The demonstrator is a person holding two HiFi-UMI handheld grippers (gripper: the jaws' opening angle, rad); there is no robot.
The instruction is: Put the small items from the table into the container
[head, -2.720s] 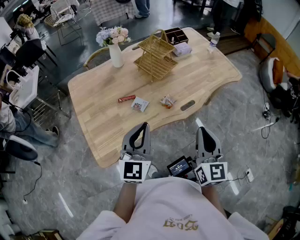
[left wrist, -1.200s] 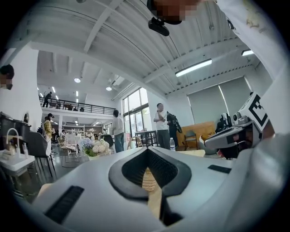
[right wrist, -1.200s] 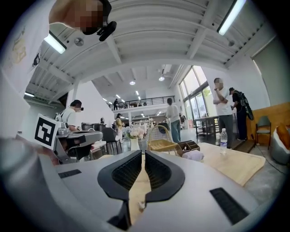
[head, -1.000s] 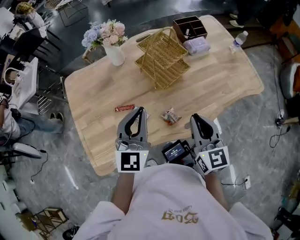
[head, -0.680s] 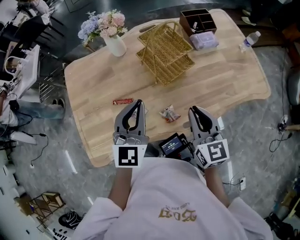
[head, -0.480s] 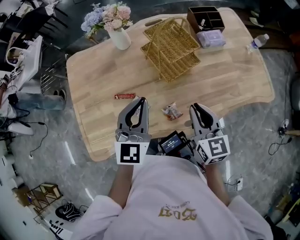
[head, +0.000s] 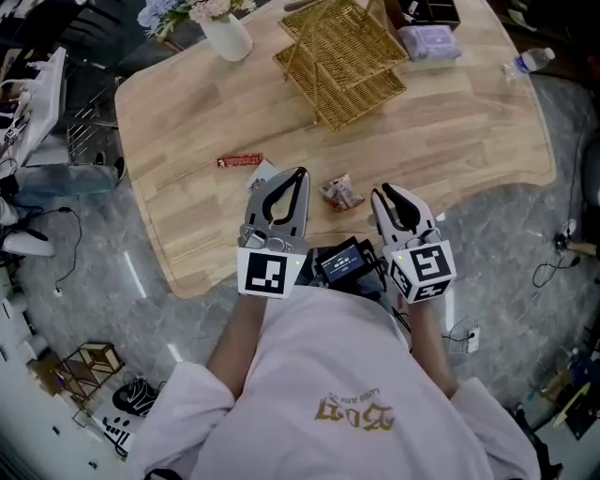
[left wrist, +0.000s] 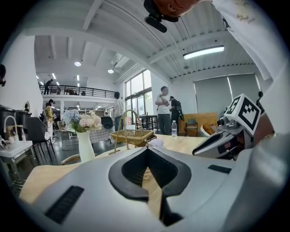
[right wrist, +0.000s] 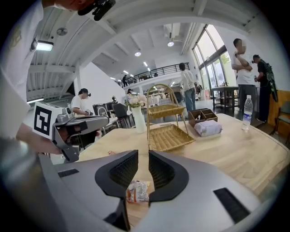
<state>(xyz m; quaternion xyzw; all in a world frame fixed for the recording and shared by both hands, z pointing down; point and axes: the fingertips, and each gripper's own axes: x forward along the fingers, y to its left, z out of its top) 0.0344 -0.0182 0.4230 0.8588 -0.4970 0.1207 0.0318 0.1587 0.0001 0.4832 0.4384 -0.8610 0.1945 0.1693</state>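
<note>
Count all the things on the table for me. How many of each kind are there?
Snack items: 3 (red bar, white packet, crinkled packet)
Wire basket: 1
Flower vase: 1
Tissue pack: 1
Water bottle: 1
Dark box: 1
Total: 8

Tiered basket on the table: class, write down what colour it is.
The basket is gold-coloured wire mesh; the head view shows it best.

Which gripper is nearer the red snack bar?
Left. The left gripper sits just right of the red snack bar. The right gripper, jaws opening with nothing between them, is farther off, past the crinkled packet.
</note>
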